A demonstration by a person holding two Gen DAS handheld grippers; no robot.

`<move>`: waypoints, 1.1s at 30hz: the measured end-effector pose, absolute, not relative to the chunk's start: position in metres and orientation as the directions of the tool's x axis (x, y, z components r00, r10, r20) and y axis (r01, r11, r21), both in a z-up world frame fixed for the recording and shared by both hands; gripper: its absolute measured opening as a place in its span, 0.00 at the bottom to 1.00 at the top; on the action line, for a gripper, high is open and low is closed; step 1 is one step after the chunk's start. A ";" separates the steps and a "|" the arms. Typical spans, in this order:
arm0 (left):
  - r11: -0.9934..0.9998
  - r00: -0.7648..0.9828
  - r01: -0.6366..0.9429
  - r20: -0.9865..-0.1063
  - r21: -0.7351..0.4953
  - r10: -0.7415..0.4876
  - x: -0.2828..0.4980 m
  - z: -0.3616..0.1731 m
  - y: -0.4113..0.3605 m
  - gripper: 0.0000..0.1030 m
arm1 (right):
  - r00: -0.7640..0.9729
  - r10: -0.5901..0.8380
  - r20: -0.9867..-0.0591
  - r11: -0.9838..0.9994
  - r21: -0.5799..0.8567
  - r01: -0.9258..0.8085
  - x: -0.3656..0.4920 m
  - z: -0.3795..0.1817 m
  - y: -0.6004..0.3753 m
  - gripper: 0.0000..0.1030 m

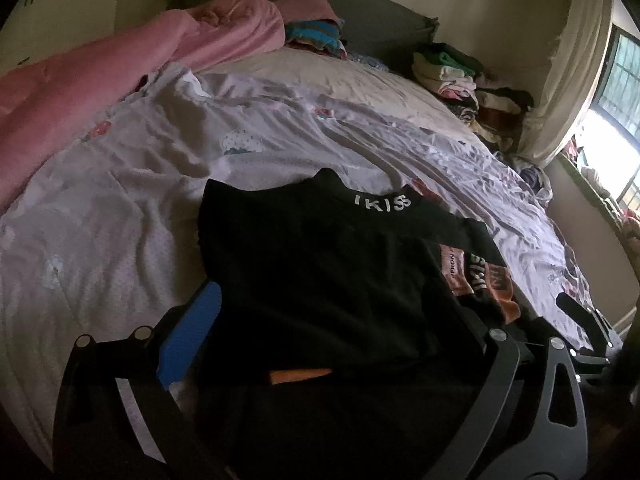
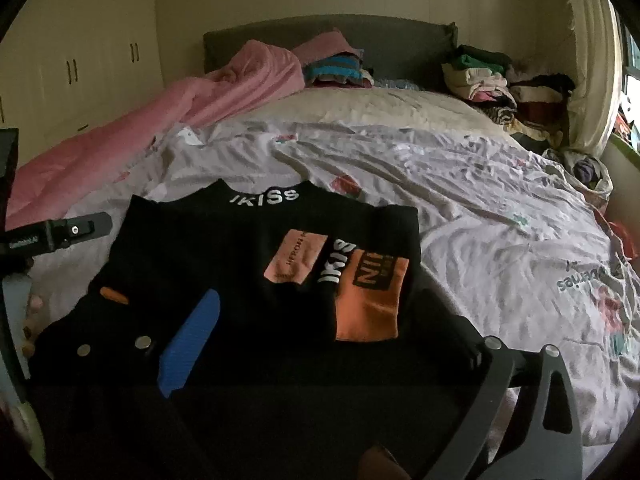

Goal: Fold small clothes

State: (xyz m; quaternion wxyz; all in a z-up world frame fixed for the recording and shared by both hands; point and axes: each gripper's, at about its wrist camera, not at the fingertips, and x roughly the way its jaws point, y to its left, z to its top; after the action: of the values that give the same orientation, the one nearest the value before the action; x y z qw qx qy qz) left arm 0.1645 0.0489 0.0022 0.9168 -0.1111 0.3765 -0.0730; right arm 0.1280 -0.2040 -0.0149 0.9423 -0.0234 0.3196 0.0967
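Observation:
A small black top (image 1: 312, 272) with white "IKISS" lettering on the collar and orange and pink patches lies partly folded on the bed; it also shows in the right wrist view (image 2: 224, 256). My left gripper (image 1: 320, 320) is open, its blue-padded finger (image 1: 188, 344) at the garment's left edge and the other finger at its right. My right gripper (image 2: 316, 328) is open over the garment's near part, blue-padded finger (image 2: 188, 344) resting on the black cloth. The left gripper's body shows at the left edge of the right wrist view (image 2: 56, 236).
The bed is covered by a crumpled white printed sheet (image 1: 280, 136). A pink blanket (image 1: 100, 92) lies along the left. Stacks of folded clothes (image 1: 452, 68) sit by the grey headboard (image 2: 400, 44). A window and curtain (image 1: 576, 72) are at right, wardrobes (image 2: 80, 52) at left.

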 end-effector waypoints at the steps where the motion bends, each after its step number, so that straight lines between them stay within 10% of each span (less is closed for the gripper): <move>1: 0.966 0.709 0.052 -0.672 -0.255 -0.215 0.163 0.003 0.048 0.91 | 0.780 0.167 -0.603 0.981 0.018 -0.196 0.127 -0.014 -0.205 0.96; 33: 0.965 0.782 0.048 -0.591 -0.257 -0.196 0.113 0.037 0.050 0.91 | 0.824 0.166 -0.541 0.983 0.029 -0.179 0.092 0.027 -0.232 0.96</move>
State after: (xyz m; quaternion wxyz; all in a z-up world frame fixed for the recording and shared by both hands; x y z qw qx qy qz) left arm 0.1131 0.0498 0.0365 0.9370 -0.1144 0.3236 -0.0653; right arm 0.0917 -0.2322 0.0268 0.9550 -0.0117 0.2822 0.0901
